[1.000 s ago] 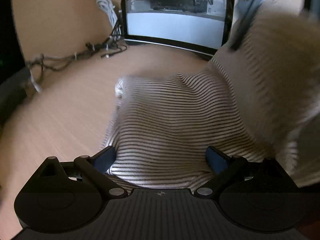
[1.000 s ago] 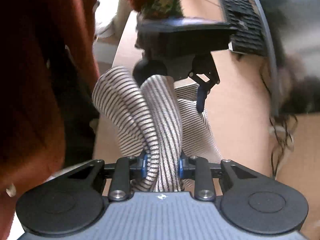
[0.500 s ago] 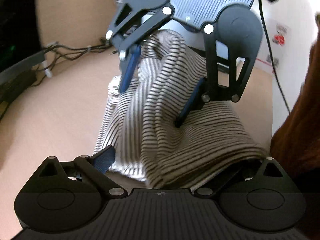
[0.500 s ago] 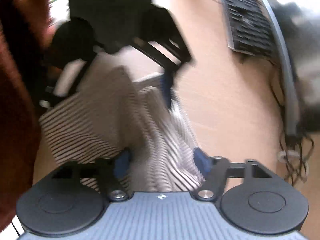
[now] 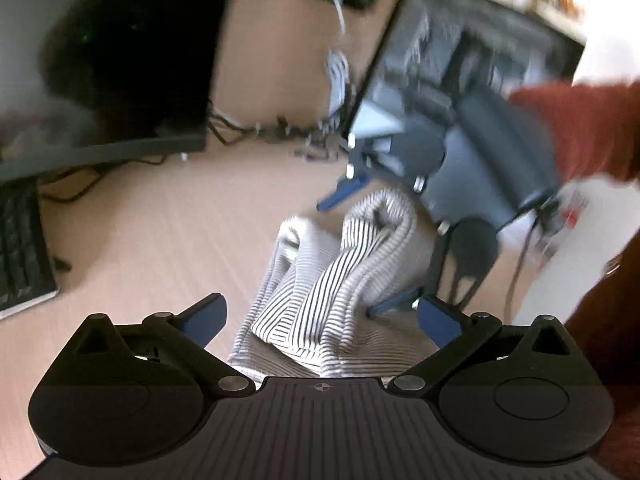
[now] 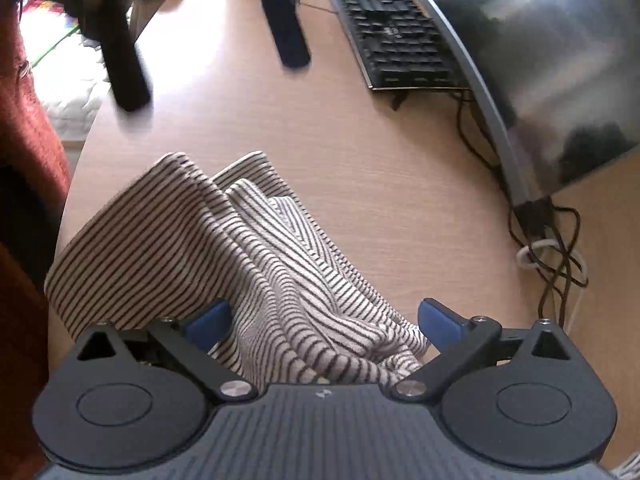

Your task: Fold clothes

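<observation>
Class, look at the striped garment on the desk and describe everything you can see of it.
The striped garment is soft knit-looking cloth, off-white with thin dark stripes. It lies bunched on the light wooden desk, not flat: one broad panel spreads toward the desk edge, and rumpled folds rise in ridges beside it. Both claws are open, the right claw and the left claw each straddling cloth without pinching it. Which kind of garment it is cannot be told.

Garment point(image 6: 256, 248) white, black-striped; fingers point(image 6: 208, 322) blue; desk point(image 6: 360, 168) tan.
</observation>
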`<state>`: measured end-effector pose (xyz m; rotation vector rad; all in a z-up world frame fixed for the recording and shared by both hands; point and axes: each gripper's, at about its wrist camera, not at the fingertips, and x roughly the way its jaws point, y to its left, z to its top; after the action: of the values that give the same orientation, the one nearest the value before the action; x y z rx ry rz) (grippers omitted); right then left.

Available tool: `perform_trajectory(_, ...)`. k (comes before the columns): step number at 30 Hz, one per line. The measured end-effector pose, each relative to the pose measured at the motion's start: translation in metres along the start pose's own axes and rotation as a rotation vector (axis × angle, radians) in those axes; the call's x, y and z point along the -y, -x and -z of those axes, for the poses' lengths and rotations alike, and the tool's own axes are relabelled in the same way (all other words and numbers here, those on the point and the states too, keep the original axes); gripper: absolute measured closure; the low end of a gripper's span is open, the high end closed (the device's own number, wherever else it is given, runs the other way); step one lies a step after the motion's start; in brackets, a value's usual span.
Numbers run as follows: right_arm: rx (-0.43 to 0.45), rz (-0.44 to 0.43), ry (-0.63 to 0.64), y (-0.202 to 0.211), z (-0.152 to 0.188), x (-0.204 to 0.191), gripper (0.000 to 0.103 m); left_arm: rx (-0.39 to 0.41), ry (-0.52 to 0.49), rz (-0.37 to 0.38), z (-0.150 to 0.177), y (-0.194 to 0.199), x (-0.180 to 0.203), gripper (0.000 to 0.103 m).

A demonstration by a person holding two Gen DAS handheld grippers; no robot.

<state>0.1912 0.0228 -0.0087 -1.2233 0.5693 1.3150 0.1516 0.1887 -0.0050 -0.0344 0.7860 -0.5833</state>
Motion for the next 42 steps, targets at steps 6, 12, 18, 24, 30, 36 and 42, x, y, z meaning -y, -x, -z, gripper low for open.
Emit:
perform_trajectory(6,0.015,0.086,-0.061,0.025,0.009,0.005,0.001,-0.176,-0.128,-0.146,0.005,-0.064,0.009,0.0)
perform_trajectory(12,0.026,0.13,-0.425,0.045,0.041,0.044,0.0,-0.2,-0.075,-0.124,0.006,-0.073,0.0,0.0)
perform_trajectory(18,-0.075,0.172,-0.598,-0.017,0.059,0.06,0.0,-0.206,-0.056,-0.121,0.008,-0.074,-0.004,0.0)
perform_trajectory(24,-0.058,0.287,-0.661,-0.024,0.045,0.054,0.0,-0.208,-0.027,-0.117,0.01,-0.077,-0.006,0.0)
perform_trajectory(30,-0.05,0.29,-0.803,-0.003,0.046,0.055,0.0,-0.201,-0.033,-0.092,0.003,-0.066,-0.007,0.0)
perform_trajectory(36,0.103,0.093,-1.284,0.051,0.11,0.036,0.0,-0.117,0.068,0.114,-0.017,-0.044,-0.017,0.0)
perform_trajectory(42,0.106,-0.17,-1.589,0.022,0.145,0.002,0.038,-0.244,0.035,0.074,-0.012,-0.087,-0.014,0.0)
